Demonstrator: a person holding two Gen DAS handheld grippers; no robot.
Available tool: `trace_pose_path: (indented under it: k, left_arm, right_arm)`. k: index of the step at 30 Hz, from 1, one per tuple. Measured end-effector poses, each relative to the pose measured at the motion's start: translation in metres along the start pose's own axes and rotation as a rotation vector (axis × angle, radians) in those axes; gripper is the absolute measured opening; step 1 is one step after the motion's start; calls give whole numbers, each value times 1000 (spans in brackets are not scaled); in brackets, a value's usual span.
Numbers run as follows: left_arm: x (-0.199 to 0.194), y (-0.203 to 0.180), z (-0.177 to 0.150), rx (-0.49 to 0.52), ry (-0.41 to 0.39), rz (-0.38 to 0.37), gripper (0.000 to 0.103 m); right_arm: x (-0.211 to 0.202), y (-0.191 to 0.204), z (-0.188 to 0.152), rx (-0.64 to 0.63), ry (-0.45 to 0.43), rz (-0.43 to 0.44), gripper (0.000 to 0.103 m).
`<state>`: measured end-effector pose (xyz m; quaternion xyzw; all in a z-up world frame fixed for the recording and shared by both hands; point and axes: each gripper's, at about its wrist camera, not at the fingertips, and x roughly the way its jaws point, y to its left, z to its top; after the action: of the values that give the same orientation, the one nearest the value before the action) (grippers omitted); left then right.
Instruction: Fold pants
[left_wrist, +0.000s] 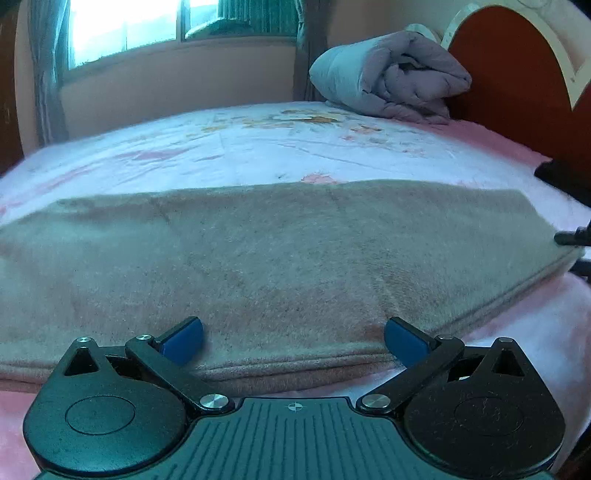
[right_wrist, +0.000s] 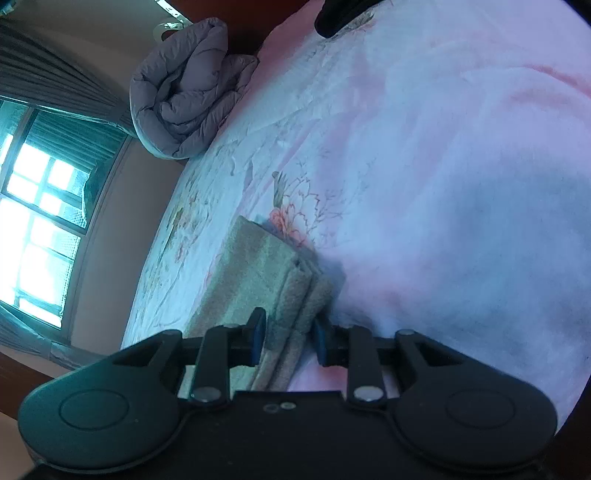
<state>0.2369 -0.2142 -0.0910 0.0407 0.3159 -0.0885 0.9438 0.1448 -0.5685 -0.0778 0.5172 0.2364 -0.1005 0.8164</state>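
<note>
Grey-brown fleece pants (left_wrist: 277, 251) lie folded in a long flat band across the bed in the left wrist view. My left gripper (left_wrist: 293, 341) hovers over their near hem, wide open, with its blue pads (left_wrist: 184, 339) apart and nothing between them. In the right wrist view the pants (right_wrist: 255, 273) run away from me, their stacked layers showing at the end. My right gripper (right_wrist: 289, 338) is shut on those layered edges, a blue pad pressing each side. A dark tip (left_wrist: 576, 238) shows at the pants' right end in the left wrist view.
The bed has a pink floral sheet (left_wrist: 258, 140). A rolled grey quilt (left_wrist: 391, 81) rests at the far right against a red headboard (left_wrist: 509, 74). A black item (left_wrist: 565, 177) lies at the right edge. A bright window (left_wrist: 122, 29) and curtains stand behind the bed.
</note>
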Motion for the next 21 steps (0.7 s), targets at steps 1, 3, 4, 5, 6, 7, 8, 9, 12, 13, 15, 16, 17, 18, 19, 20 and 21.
trace_pose_path:
  k: [1,3,4,5,6,7,8,9,12,13,15,16,17,18,19,20,21]
  left_arm:
    - [-2,2,1,-16,4,-1,103]
    - [-7,4,3,-42,2,-3,103]
    - [-8,3,0,-48,0,-2,103]
    - [-7,2,-3,-44,-3,3,103]
    - [-5,0,-4,-37,-7,11,103]
    - [-5,-1,-6,-30,-9,18,103]
    - [-4,-2,-6,-29,-9,21,103]
    - [-3,-2,-7,-30,-10,21,103]
    - [-4,-2,-9,-33,-12,20,103]
    - [-4,-1,-8,-35,-10,18,103]
    - [-3,-1,-8,-40,-8,12,103]
    - [-3,1,-7,-41,-7,6,103]
    - [-3,2,-7,-44,-5,-2,103]
    - [-4,6,-5,-48,-4,-18,103]
    - [-8,12,-2,-54,-8,-49,103]
    - [-17,23,1,-54,-18,-68,102]
    - [-30,37,3,-64,-50,-46,102]
  right_arm:
    - [1,1,0,-5,0,-6,18]
    - [1,3,0,-7,1,-16,20]
    - [1,4,0,-9,1,-17,21]
    - [2,6,0,-12,-1,-18,24]
    - [3,8,0,-16,-2,-20,28]
    - [5,10,-1,-23,-2,-24,29]
    - [6,13,-1,-33,-1,-37,29]
    - [7,17,-1,-48,3,-52,12]
    - [7,42,-2,-150,21,-73,6]
    - [4,57,-3,-189,16,-52,6]
    - [-5,96,-11,-285,8,4,6]
    - [-9,116,-16,-330,11,32,6]
    - [-13,143,-25,-395,17,70,6]
    - [-17,167,-35,-454,25,105,6]
    - [-19,191,-46,-505,37,141,6]
    - [-20,212,-58,-546,59,172,6]
    - [-20,229,-70,-575,77,193,6]
